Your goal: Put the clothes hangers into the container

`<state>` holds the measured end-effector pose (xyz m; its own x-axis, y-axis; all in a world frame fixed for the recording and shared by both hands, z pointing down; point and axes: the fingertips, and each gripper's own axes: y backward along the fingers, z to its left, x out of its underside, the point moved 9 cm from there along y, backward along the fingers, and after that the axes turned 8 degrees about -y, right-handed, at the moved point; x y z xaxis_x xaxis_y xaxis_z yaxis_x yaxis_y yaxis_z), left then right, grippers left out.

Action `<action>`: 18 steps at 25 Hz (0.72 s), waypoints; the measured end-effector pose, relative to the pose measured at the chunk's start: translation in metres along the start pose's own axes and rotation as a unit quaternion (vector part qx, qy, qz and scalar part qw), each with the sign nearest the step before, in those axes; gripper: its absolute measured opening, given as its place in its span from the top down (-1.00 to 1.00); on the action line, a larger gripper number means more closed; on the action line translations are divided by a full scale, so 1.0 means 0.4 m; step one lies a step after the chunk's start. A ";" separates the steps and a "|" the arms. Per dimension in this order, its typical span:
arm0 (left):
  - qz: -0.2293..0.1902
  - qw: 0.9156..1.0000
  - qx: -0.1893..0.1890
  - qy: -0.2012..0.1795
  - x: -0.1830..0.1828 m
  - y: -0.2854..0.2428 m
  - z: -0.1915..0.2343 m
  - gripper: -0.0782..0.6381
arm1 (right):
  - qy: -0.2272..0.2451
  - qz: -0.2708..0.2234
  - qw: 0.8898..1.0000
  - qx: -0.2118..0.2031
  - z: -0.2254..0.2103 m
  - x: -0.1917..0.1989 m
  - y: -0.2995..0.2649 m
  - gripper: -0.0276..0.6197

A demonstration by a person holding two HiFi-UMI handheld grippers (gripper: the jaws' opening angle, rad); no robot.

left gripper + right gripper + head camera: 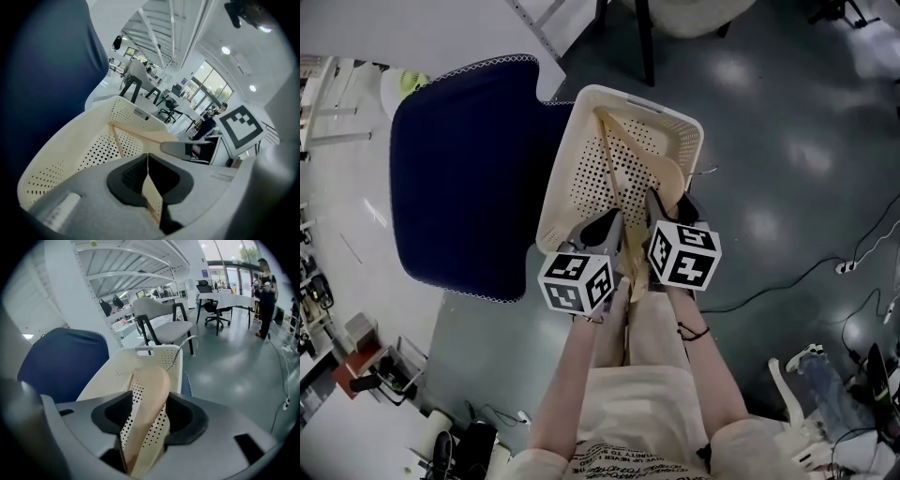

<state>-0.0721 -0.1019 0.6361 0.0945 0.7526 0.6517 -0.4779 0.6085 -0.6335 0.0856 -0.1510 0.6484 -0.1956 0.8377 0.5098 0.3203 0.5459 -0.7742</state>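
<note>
A cream perforated basket (574,141) sits on a dark blue chair seat (459,178). Pale wooden hangers (628,159) lie in it. Both grippers hover at its near rim. My left gripper (607,227) is shut on a thin wooden hanger edge (152,197), which shows edge-on between its black pads (131,176) above the basket (84,154). My right gripper (661,211) stands open. A broad hanger arm (145,404) runs loosely between its jaws and down into the basket (117,371), with gaps beside it. The right gripper's finger (187,149) shows in the left gripper view.
The blue chair (61,362) backs the basket on the left. Grey floor surrounds it, with cables (825,267) at the right and a white chair base (797,384) at the lower right. Dark chair legs (647,42) stand beyond the basket. A person (265,291) stands far off.
</note>
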 end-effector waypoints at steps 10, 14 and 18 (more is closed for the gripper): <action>-0.007 1.000 -0.001 -0.003 -0.001 0.007 -0.001 0.72 | -0.027 -0.016 0.999 0.026 -0.016 0.000 0.016 0.25; -0.009 1.000 -0.001 -0.006 -0.005 0.016 -0.001 0.72 | -0.045 -0.012 0.998 0.041 -0.028 0.005 0.026 0.25; -0.019 1.000 -0.001 -0.008 -0.023 0.028 -0.002 0.72 | -0.040 -0.003 0.998 0.040 -0.029 0.003 0.033 0.26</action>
<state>-0.0775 -0.1020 0.6227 0.0988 0.7249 0.6818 -0.4717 0.6374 -0.6093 0.1004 -0.1430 0.6433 -0.2707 0.8312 0.4855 0.2447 0.5472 -0.8004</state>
